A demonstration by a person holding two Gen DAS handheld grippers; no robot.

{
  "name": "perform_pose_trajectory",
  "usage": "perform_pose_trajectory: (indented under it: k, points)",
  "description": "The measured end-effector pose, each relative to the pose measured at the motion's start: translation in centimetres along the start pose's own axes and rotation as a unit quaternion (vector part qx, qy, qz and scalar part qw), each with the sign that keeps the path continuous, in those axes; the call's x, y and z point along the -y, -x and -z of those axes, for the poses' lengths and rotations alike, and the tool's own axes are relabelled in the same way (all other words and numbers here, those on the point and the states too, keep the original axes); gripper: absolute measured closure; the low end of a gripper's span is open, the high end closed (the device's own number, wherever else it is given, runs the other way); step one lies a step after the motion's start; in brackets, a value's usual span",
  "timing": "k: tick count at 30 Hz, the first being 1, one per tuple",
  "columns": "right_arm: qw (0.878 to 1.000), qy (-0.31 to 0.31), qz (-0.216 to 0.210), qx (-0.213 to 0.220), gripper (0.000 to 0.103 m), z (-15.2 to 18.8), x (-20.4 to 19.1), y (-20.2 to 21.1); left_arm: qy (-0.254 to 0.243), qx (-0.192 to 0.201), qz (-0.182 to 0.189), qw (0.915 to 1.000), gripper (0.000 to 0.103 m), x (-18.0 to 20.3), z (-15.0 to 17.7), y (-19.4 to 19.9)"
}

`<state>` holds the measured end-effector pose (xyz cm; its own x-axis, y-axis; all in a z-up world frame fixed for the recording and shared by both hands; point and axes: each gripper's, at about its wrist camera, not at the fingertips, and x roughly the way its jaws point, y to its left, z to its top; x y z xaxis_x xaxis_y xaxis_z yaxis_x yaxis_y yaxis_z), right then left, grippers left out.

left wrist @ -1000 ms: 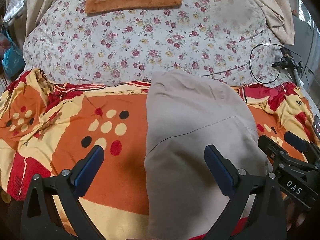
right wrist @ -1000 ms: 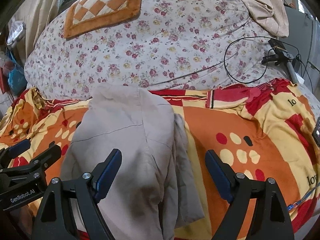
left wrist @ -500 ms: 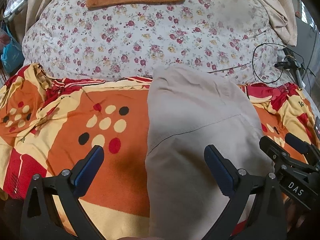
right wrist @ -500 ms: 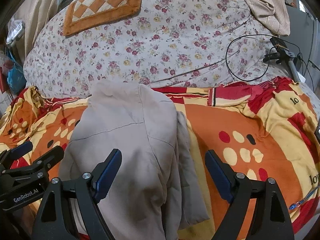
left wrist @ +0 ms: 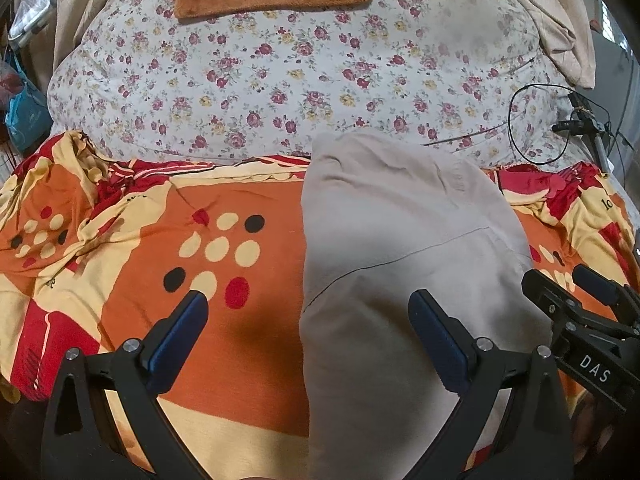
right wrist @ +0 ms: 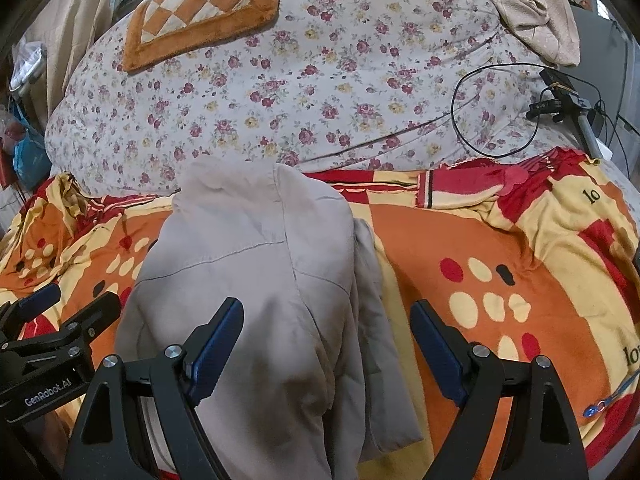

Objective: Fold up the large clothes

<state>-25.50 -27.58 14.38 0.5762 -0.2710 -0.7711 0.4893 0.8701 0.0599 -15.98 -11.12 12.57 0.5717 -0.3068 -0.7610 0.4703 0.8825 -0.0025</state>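
Both claws, left (left wrist: 303, 334) and right (right wrist: 327, 338), gape empty over the beige garment (right wrist: 256, 280), lengthwise away from them.

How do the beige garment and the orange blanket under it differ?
The beige garment is plain, while the orange blanket is patterned with dots and red blocks. The garment is folded into a narrow strip; the blanket is spread wide beneath it. Both are wrinkled fabric lying on the bed.

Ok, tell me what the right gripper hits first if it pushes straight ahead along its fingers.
Most likely the beige garment: the open right gripper points down at its right edge, with the orange blanket just beside it. Depth is hard to judge.
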Motion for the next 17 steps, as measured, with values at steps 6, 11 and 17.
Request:
perform_pose_trajectory:
  k: [6,11,17]
  points:
    - [1.000,0.001,0.001,0.000,0.017,0.07,-0.03,0.01,0.000,0.000,-0.001,1.0000,0.002,-0.09,0.09,-0.09]
    - [1.000,0.002,0.000,-0.001,0.017,0.09,-0.06,-0.03,-0.007,0.003,-0.005,1.0000,0.002,-0.05,0.26,-0.11]
    - [1.000,0.002,0.001,-0.001,0.017,0.09,-0.12,-0.03,-0.007,0.010,0.003,0.9999,0.002,-0.67,0.34,-0.17]
